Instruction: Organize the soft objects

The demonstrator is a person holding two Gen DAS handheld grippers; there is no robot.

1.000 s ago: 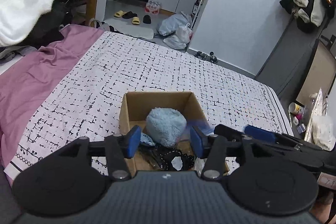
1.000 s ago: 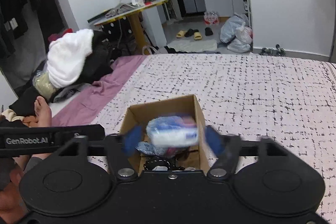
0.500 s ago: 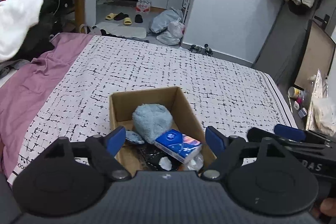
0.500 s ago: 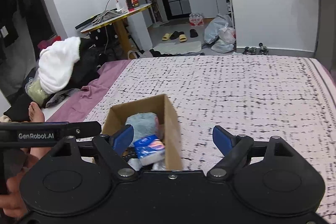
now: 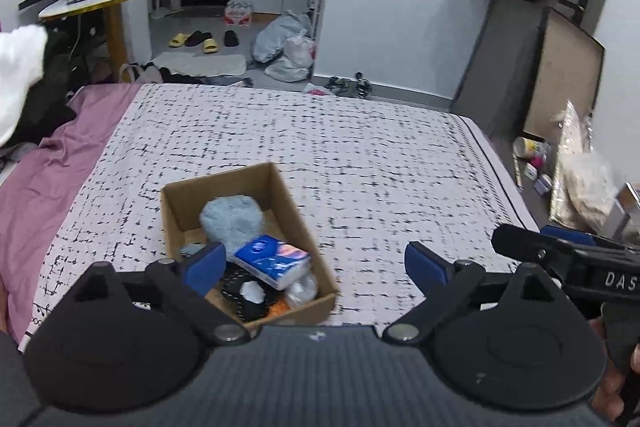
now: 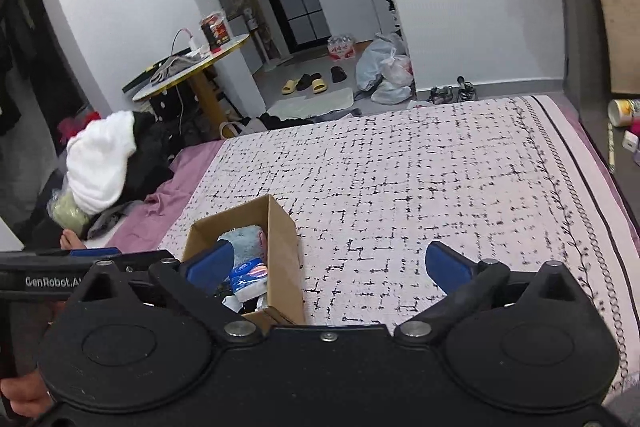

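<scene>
An open cardboard box (image 5: 306, 231) sits on the bed. Inside it are a fluffy light-blue soft thing (image 5: 232, 219), a blue tissue pack (image 5: 272, 259) and some dark items (image 5: 244, 293). My left gripper (image 5: 314, 263) hangs above the box's near right corner; its jaws are opening wide and hold nothing. In the right wrist view the box (image 6: 282, 251) lies at lower left, with the tissue pack (image 6: 248, 277) and the fluffy thing (image 6: 244, 239) showing. My right gripper (image 6: 328, 263) is over the bedcover just right of the box, its jaws opening with nothing between them.
The patterned white bedcover (image 5: 360, 155) stretches beyond the box. A purple sheet (image 5: 40, 187) lies to its left, with a pile of white and black clothes (image 6: 100, 163). A bare foot (image 6: 72, 241) rests near it. Clutter (image 5: 580, 183) stands on the floor beyond the bed's right edge.
The right gripper let the tissue pack go into the box. Both grippers opened wider, and both rose and drew back from the box, which now sits lower left.
</scene>
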